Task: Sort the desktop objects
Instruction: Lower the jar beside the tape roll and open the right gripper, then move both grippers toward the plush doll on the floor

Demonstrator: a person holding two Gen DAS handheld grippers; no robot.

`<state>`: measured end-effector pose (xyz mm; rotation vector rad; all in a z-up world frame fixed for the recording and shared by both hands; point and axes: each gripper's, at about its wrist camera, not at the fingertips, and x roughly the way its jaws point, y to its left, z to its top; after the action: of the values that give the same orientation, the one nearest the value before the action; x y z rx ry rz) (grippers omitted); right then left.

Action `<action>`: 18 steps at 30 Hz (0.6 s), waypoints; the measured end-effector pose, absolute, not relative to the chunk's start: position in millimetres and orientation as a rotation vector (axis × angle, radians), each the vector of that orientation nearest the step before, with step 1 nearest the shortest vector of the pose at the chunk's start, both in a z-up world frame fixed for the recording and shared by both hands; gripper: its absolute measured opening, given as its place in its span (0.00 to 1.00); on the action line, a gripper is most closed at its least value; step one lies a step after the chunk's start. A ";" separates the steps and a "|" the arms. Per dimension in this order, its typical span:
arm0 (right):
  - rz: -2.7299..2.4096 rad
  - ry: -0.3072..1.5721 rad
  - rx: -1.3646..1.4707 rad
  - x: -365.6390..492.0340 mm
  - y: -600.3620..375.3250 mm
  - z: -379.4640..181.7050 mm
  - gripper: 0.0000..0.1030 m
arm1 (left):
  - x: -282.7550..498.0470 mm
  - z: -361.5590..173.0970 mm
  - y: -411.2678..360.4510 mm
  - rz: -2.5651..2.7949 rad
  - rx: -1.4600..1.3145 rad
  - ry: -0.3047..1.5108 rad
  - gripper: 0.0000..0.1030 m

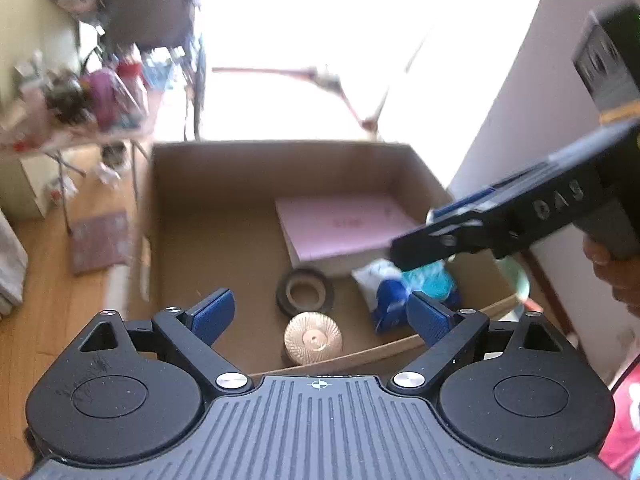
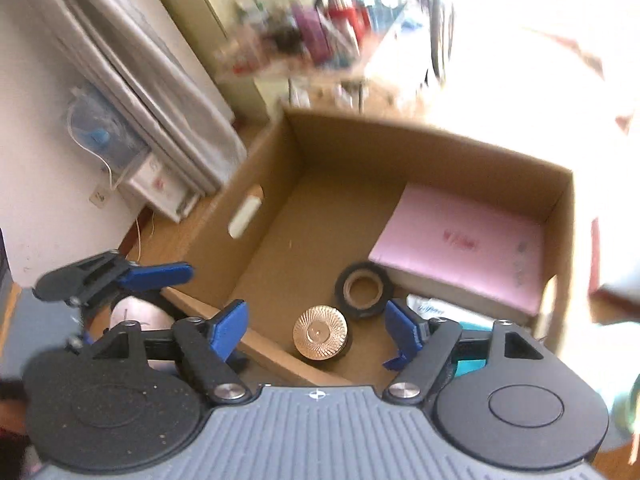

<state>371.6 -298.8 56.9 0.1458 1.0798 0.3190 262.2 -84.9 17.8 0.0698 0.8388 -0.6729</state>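
Note:
An open cardboard box [image 1: 224, 184] [image 2: 420, 148] stands on the floor. In it lie a pink flat box [image 1: 340, 228] [image 2: 460, 248], a black tape roll [image 1: 306, 292] [image 2: 364, 290], a round gold-topped jar [image 1: 313, 338] [image 2: 320, 333] and a blue, white and teal bundle [image 1: 400, 288] [image 2: 436, 308]. My left gripper [image 1: 320, 316] is open and empty above the box's near wall; it also shows in the right wrist view [image 2: 160, 276]. My right gripper [image 2: 318, 330] is open and empty over the jar; its body shows in the left wrist view [image 1: 500, 216].
A cluttered folding table [image 1: 80, 100] [image 2: 304, 40] stands beyond the box. A small mat [image 1: 100, 240] lies on the wooden floor at the left. A white wall [image 1: 540, 120] runs along the right. Folded grey panels [image 2: 140, 80] lean against the wall.

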 end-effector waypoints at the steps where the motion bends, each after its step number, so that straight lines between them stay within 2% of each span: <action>1: 0.318 1.046 0.124 362.0 -299.3 66.8 0.82 | 249.9 25.5 -78.7 -0.665 0.057 0.812 0.92; 3: 0.322 0.980 0.087 342.4 -299.1 83.1 0.92 | 320.7 15.0 -59.8 -0.643 0.022 0.759 0.96; 6: 0.336 0.905 0.032 317.0 -293.4 93.0 0.99 | 319.4 31.1 -50.0 -0.607 -0.027 0.689 1.00; 10: 0.355 0.860 -0.055 284.1 -278.1 104.7 1.00 | 325.7 20.5 -22.7 -0.514 -0.063 0.641 1.00; 18: 0.402 0.913 -0.192 254.1 -230.4 66.2 1.00 | 244.3 -4.8 19.3 -0.277 -0.170 0.718 1.00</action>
<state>254.1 -230.4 66.2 -0.1920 0.9127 0.4023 244.3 19.3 -4.8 -0.1701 0.7176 -0.2765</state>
